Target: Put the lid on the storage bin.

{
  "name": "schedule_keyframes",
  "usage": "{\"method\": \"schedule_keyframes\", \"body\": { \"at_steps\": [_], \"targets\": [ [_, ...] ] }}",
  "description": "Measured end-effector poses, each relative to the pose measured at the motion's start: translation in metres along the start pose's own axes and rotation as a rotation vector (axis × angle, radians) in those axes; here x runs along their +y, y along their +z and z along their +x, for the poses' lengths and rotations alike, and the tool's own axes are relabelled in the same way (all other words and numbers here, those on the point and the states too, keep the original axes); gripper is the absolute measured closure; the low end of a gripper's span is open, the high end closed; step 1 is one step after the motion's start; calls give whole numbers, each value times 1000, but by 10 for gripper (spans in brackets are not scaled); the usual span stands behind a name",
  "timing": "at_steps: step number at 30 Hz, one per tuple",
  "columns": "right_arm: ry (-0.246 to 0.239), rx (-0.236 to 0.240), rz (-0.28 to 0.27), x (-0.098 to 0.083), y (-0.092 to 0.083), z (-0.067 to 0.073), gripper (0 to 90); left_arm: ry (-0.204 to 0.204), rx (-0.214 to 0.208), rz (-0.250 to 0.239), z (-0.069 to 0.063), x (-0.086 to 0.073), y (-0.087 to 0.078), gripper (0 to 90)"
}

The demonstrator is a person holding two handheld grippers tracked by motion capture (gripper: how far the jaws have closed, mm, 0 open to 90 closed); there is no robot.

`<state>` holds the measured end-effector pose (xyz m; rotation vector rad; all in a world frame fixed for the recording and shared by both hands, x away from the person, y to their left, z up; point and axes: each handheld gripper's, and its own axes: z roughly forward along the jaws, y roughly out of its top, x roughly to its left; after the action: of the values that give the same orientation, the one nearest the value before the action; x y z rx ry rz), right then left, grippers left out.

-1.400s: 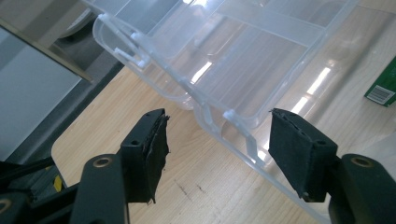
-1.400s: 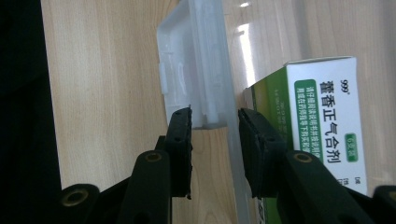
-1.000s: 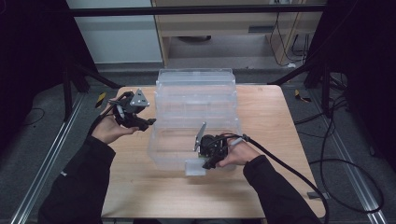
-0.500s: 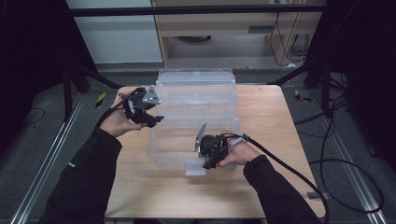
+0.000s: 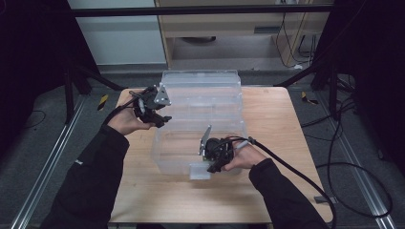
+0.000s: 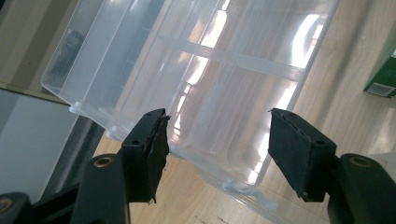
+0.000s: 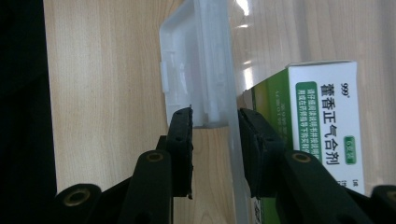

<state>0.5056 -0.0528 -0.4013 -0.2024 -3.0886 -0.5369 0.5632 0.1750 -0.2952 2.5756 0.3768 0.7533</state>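
The green and white box is cut off by the right and lower edges of the right gripper view. In the left gripper view the clear plastic box is cropped at the top, and a green box corner at the right edge.

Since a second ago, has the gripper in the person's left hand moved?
Yes. In the high view the left gripper has moved rightward, up to the left edge of the clear plastic box's open lid; earlier it was farther out over the table.

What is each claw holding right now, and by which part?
The right claw grips the clear plastic storage box by its front wall beside the latch tab. The left claw is open near the lid, holding nothing.
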Motion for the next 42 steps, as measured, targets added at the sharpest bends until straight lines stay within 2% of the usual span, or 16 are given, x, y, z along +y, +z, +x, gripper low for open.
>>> {"method": "schedule_keyframes", "body": {
  "at_steps": [7,10,16,19,26,35,42],
  "targets": [
    [0,-3,-2,0,0,1,667,41,0,15,5,8,6,376],
    [-1,-3,-2,0,0,1,667,76,12,20,6,11,9,380],
    [2,-8,-1,0,0,1,667,124,46,64,8,18,16,388],
    [0,-10,0,0,0,2,667,128,53,75,12,21,20,392],
    [-2,-10,-3,0,0,1,668,144,54,66,17,26,27,398],
    [-8,-10,-1,0,0,1,668,185,46,97,22,35,36,407],
    [-16,-10,-4,0,0,1,668,214,57,118,24,41,41,416]
  ]
}}
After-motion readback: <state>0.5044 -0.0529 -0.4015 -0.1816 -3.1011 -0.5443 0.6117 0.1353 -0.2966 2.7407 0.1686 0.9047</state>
